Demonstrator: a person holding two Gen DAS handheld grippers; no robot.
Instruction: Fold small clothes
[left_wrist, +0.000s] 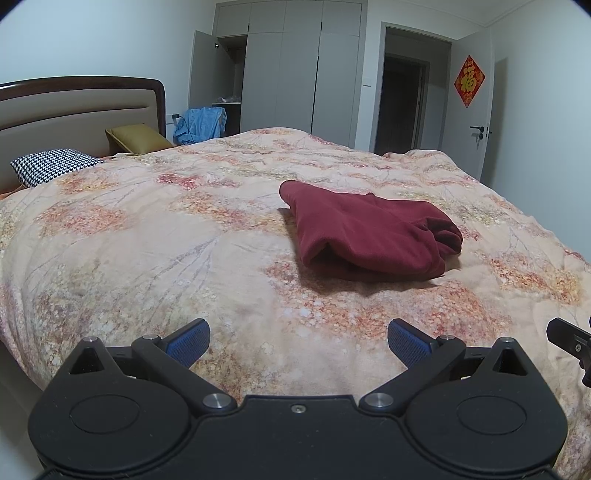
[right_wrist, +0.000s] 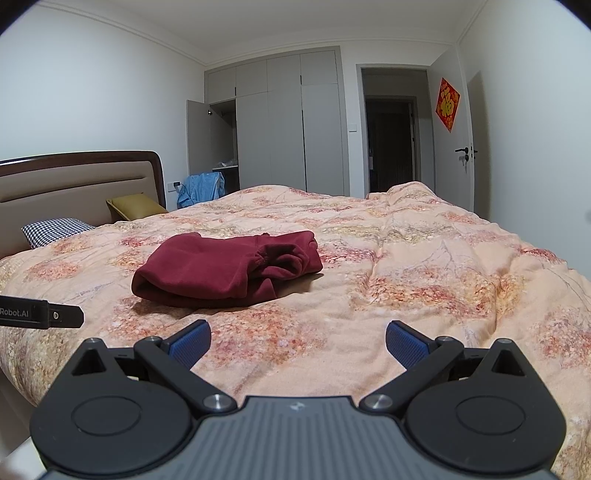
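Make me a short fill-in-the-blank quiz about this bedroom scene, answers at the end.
1. The folded garment lying on the quilt is dark ____ in colour.
2. The left tool and right tool both have their jaws ____.
3. The leftmost door of the wardrobe stands ____.
4. The houndstooth pillow is black and ____.

Answers: red; open; open; white

bare quilt (left_wrist: 184, 240) around folded maroon garment (left_wrist: 365, 229)
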